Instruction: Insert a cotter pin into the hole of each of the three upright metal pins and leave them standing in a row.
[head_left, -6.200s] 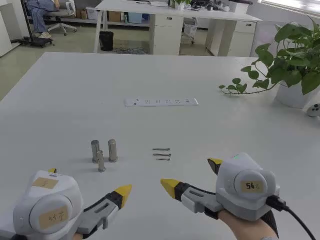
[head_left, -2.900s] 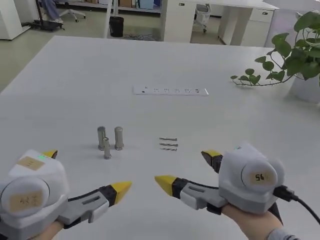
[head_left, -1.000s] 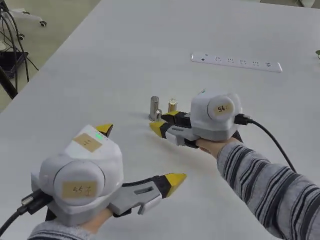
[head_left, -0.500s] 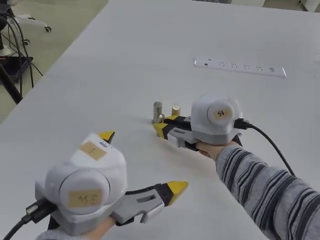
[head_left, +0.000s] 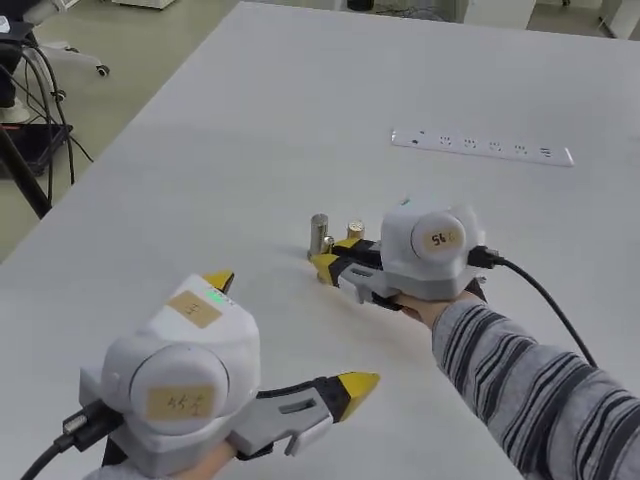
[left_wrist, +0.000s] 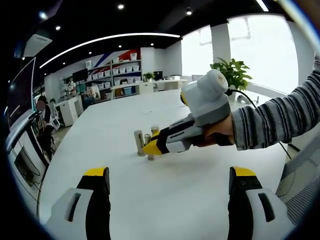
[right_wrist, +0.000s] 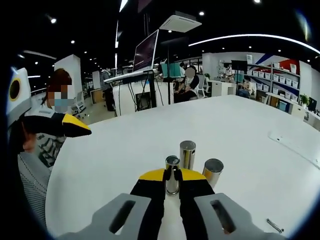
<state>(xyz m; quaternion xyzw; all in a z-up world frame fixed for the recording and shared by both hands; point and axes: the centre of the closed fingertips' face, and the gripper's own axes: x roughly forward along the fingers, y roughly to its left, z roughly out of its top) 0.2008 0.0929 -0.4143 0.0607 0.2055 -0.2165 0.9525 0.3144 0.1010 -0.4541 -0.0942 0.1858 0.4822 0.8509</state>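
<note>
Right gripper (right_wrist: 172, 176) clamped on the front pin (right_wrist: 172, 167), left gripper (left_wrist: 168, 172) wide open, a cotter (right_wrist: 272, 226) lying loose: none looks fitted, so all three seem left to do.

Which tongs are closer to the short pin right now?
Right. The right tongs are clamped around the short pin; the left tongs hang open well back from it, nearer the person.
</note>
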